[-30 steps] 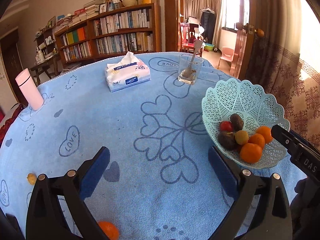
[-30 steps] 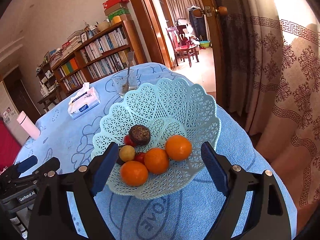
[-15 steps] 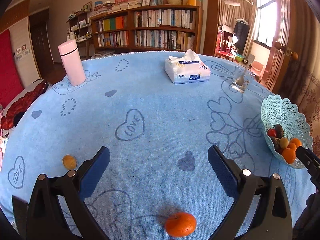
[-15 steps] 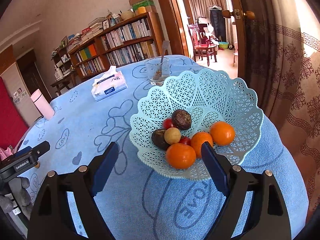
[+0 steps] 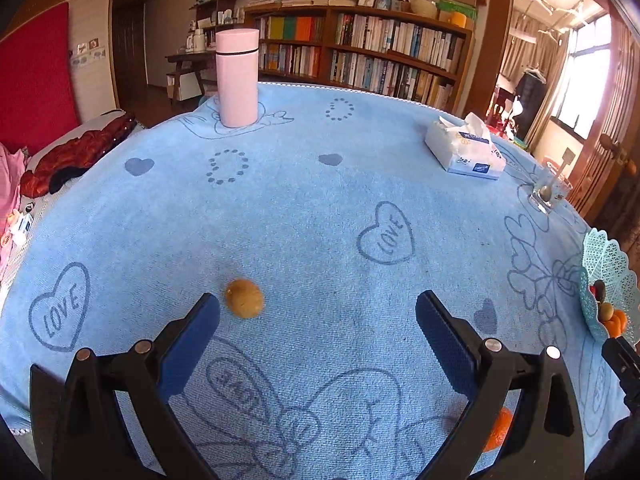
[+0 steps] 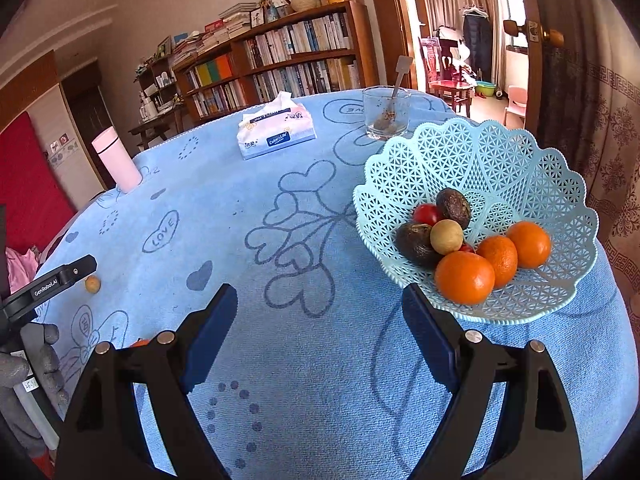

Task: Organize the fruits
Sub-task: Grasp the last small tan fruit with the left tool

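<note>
A small yellow-brown fruit (image 5: 244, 298) lies on the blue cloth just ahead of my left gripper's left finger; it also shows in the right wrist view (image 6: 92, 283). My left gripper (image 5: 318, 314) is open and empty. A loose orange (image 5: 496, 428) lies partly hidden behind its right finger; a sliver of this orange (image 6: 140, 343) shows in the right wrist view. The pale green lattice basket (image 6: 516, 152) holds oranges, dark fruits, a red one and a yellow one. My right gripper (image 6: 318, 308) is open and empty, left of the basket.
A pink bottle (image 5: 237, 78) stands at the far left of the table. A tissue pack (image 6: 276, 132) and a glass with a spoon (image 6: 386, 114) stand behind the basket. The basket edge (image 5: 600, 268) shows at the left view's right rim.
My left gripper has swung left, from facing the basket to facing the small yellow-brown fruit. My right gripper has drawn back and left, so the basket now sits to its right.
</note>
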Tool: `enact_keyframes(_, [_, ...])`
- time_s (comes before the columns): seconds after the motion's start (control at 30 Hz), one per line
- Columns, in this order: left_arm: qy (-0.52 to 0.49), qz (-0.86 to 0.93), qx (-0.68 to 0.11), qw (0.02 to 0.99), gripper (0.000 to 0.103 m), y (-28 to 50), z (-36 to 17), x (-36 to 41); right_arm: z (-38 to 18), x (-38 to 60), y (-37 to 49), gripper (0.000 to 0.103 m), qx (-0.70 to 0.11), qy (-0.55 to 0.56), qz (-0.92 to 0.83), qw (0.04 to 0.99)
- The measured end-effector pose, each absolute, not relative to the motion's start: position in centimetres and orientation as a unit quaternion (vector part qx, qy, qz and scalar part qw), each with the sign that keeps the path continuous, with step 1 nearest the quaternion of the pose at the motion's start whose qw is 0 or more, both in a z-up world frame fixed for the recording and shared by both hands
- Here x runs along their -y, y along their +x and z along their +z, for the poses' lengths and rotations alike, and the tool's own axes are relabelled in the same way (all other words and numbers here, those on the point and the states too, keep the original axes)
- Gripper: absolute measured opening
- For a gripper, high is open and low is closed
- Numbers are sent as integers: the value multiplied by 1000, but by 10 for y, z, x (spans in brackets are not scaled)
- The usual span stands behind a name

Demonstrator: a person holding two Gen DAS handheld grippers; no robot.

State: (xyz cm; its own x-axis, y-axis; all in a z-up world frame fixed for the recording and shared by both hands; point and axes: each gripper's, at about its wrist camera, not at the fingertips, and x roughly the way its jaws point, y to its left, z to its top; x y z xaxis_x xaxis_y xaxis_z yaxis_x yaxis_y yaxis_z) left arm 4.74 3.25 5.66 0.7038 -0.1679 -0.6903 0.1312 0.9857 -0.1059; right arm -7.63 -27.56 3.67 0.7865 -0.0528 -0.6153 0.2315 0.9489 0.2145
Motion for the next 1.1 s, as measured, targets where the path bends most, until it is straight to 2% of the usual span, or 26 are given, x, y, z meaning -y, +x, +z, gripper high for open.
enact_keyframes(0.3, [-49,-66,-386,919,97,60,39,-63,31,240,-65,86,-336,117,-41,933])
enact_keyframes(0.5, [-45,-71,-402,912,76,72,25,-64,28,219,-58,86,-349,106,-19,931])
enact_keyframes(0.6, [-55,-74,-411,907,63,78,20,-67,27,210,-55,86,-354,98,-10,930])
enact_keyframes(0.67, [-59,-68,-417,904,51,81,16,-68,26,205,-54,86,-356,94,-5,930])
enact_keyframes(0.83, [-64,-52,-416,906,30,83,16,-73,23,190,-52,86,-363,82,12,928])
enact_keyframes(1.1, [-71,-54,-403,911,28,75,15,-76,15,172,-54,86,-380,94,75,917])
